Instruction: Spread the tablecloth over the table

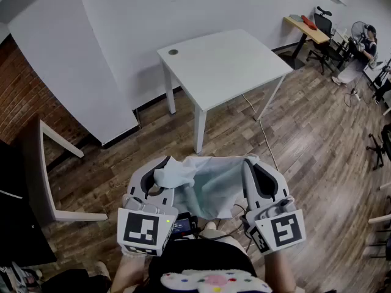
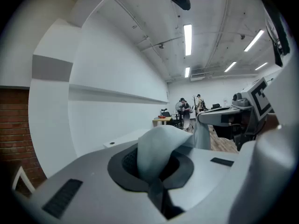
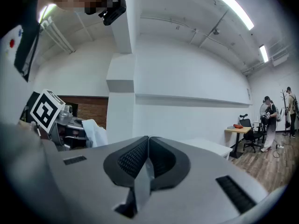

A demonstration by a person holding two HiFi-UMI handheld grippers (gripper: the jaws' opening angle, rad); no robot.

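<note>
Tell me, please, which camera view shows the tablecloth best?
The head view: there the tablecloth hangs between the left hand-held gripper and the right hand-held gripper. The left gripper view shows only a bunched corner in its jaws; the right gripper view a thin pinched edge and a distant fold.

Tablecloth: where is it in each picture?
Head view: low middle, the tablecloth hangs between the left gripper and the right gripper.
Left gripper view: centre, tablecloth bunched out of the shut jaws.
Right gripper view: centre, a thin tablecloth strip pinched in the jaws.
Shared landmark: the white table.
</note>
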